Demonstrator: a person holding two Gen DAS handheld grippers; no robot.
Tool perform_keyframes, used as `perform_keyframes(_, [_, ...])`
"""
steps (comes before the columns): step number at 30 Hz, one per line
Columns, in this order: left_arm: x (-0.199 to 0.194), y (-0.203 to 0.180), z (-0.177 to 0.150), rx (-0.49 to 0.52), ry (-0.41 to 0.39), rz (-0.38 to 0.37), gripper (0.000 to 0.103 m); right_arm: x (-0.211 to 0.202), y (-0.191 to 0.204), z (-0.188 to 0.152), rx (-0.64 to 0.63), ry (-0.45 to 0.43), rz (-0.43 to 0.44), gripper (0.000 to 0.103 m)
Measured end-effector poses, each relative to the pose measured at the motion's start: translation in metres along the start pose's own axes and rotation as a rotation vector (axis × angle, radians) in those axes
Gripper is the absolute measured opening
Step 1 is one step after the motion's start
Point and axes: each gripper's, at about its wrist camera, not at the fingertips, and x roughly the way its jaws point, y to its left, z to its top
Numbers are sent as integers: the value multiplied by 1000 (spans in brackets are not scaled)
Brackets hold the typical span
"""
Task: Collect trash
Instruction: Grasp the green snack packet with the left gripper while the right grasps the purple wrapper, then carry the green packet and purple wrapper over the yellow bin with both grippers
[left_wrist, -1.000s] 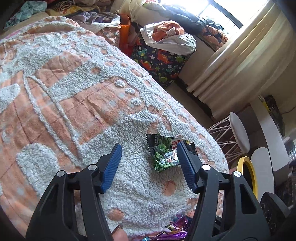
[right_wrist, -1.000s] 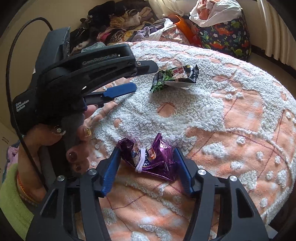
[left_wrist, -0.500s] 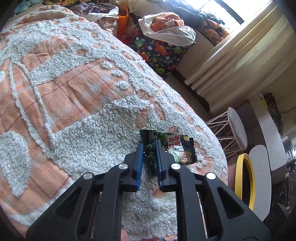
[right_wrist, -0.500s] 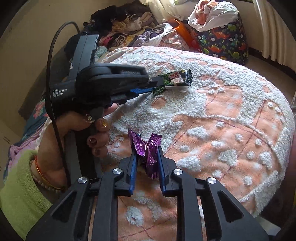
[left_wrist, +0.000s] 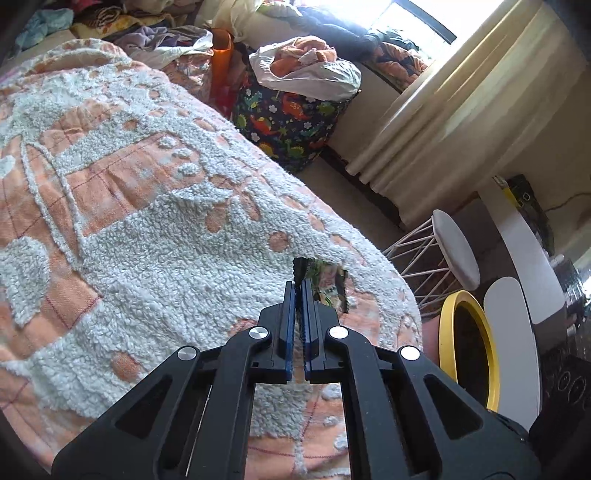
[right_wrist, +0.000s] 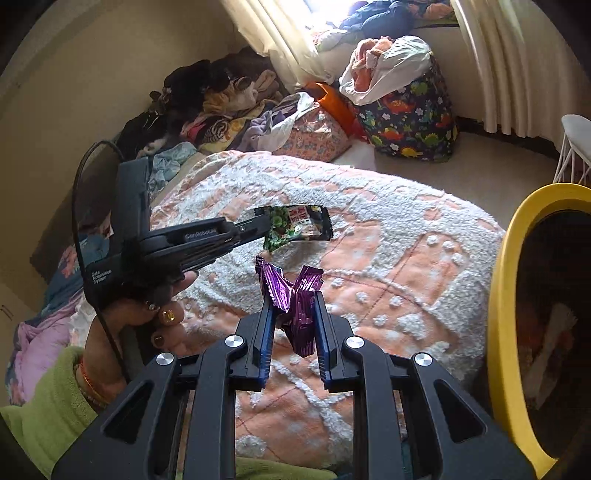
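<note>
My left gripper (left_wrist: 298, 286) is shut on the edge of a green snack wrapper (left_wrist: 328, 282) and holds it above the orange-and-white bedspread (left_wrist: 147, 221). In the right wrist view the left gripper (right_wrist: 264, 223) holds the green wrapper (right_wrist: 299, 225) clear of the bed. My right gripper (right_wrist: 293, 301) is shut on a crumpled purple foil wrapper (right_wrist: 291, 291), lifted off the bedspread (right_wrist: 388, 266). A yellow-rimmed bin (right_wrist: 517, 295) stands at the right, beside the bed; it also shows in the left wrist view (left_wrist: 469, 347).
A dinosaur-print bag (left_wrist: 291, 118) stuffed with clothes stands on the floor beyond the bed. A white wire-leg stool (left_wrist: 450, 254) stands by the bin. Clothes are piled (right_wrist: 221, 96) along the bed's far side. Curtains (left_wrist: 443, 122) hang by the window.
Both grippers closed on their wrappers and lifted them off the bedspread. Both have swung right; the yellow bin has come into the right wrist view.
</note>
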Motion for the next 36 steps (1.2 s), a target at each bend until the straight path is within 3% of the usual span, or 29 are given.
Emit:
perform_keyframes(14, [-1,-72,-15,155,-14,-27,1,-58,-69,12,124,-127,-99,19])
perform_keyframes(36, [-7,-145,-42,275,12,-122,1,-113,-142,4,272,-229,-301,20])
